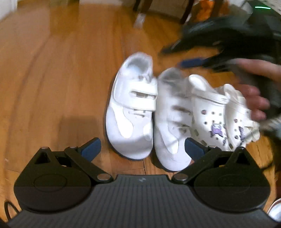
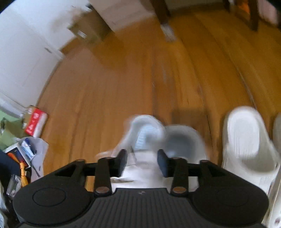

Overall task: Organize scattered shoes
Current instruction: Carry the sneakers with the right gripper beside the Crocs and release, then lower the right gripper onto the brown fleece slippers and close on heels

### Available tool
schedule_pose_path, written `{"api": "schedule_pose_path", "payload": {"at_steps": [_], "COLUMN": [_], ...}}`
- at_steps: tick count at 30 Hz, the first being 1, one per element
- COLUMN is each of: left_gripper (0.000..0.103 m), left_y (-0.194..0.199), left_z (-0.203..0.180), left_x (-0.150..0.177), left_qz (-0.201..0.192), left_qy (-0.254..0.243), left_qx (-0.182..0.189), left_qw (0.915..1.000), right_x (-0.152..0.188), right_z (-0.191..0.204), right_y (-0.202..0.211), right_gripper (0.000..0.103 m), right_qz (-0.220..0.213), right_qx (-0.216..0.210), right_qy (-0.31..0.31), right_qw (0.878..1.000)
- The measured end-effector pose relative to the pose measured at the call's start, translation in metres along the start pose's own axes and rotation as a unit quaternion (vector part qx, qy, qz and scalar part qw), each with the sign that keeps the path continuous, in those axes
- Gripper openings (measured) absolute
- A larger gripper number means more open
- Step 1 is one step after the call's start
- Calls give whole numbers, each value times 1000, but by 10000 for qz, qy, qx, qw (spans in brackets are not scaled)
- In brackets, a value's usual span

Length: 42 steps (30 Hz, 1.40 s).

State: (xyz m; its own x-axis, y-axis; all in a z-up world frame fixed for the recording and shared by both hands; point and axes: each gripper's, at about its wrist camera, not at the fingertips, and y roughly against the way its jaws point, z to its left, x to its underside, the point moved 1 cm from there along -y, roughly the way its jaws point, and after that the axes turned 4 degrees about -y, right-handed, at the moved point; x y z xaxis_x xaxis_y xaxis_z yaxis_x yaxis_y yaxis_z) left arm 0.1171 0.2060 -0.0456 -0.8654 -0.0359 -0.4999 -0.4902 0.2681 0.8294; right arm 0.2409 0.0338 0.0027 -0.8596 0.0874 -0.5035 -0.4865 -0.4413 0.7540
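Note:
Two white strap sneakers stand side by side on the wood floor, the left sneaker [image 1: 131, 108] and the right sneaker [image 1: 172, 122], toes toward me. Just right of them sit two white clogs [image 1: 210, 112] with purple charms. My left gripper [image 1: 143, 149] is open, low over the sneaker toes, with nothing between its fingers. A hand [image 1: 252, 98] holds the blurred right gripper beyond the clogs; one of its blue pads [image 1: 191, 62] shows past the sneaker heels. In the right wrist view the right gripper [image 2: 143, 163] hovers over the blurred sneakers [image 2: 149, 136], jaws narrowly apart, gripping nothing I can see. A clog [image 2: 245, 140] lies to its right.
Dark chair legs [image 1: 186, 14] stand at the far side of the floor [image 1: 52, 70]. A red and white packet [image 2: 35, 122] and a pile of bags and boxes [image 2: 26, 154] lie at the left by a white wall [image 2: 26, 52]. A cardboard box [image 2: 91, 28] stands farther back.

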Motion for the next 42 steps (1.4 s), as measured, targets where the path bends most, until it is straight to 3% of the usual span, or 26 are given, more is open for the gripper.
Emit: {"api": "schedule_pose_path", "payload": {"at_steps": [4,11,13,16,20,23,24,25,28,30,34,36,42], "left_gripper": [103,103,103,103,103,103,103,103,103,103,103,103,103], "left_y": [-28,-32,-23,-2,40,70,81,88,113,125,129,124,111], "left_z": [-3,-15,-14,-7,-9,-8,-5,-3,-4,-12,-24,-25,-21], "left_x": [-3,18,29,53,76,92,100,105,127,143,175,188,218], "left_qz": [294,612,843,1406,1437,1408,1400,1409,1467,1564,1752,1833,2132], "left_qy": [75,43,112,712,855,1030,1205,1295,1351,1036,630,576,537], "left_qx": [37,-167,-347,-473,-196,-34,55,109,155,-117,-451,-419,-322], "left_qw": [9995,9980,9958,9864,9857,9847,9828,9815,9798,9822,9815,9805,9750], "right_x": [18,49,58,74,96,113,126,137,161,179,218,232,264], "right_z": [-15,-38,-40,-35,-16,-3,3,8,27,35,45,49,52], "right_y": [0,1,0,2,12,24,26,33,50,59,65,67,73], "right_gripper": [69,67,67,67,67,66,64,64,65,65,62,53,49], "right_qz": [217,605,867,1198,1603,2414,2935,3147,3469,3651,3774,3797,3548], "right_qx": [-9,-49,-131,-192,-266,-852,-1240,-1459,-1633,-1680,-1673,-1697,-1404], "right_qy": [73,179,128,189,369,-35,-375,-431,-210,-137,251,405,885], "right_qw": [9997,9980,9961,9924,9860,9667,9472,9369,9233,9156,9105,9085,9201]}}
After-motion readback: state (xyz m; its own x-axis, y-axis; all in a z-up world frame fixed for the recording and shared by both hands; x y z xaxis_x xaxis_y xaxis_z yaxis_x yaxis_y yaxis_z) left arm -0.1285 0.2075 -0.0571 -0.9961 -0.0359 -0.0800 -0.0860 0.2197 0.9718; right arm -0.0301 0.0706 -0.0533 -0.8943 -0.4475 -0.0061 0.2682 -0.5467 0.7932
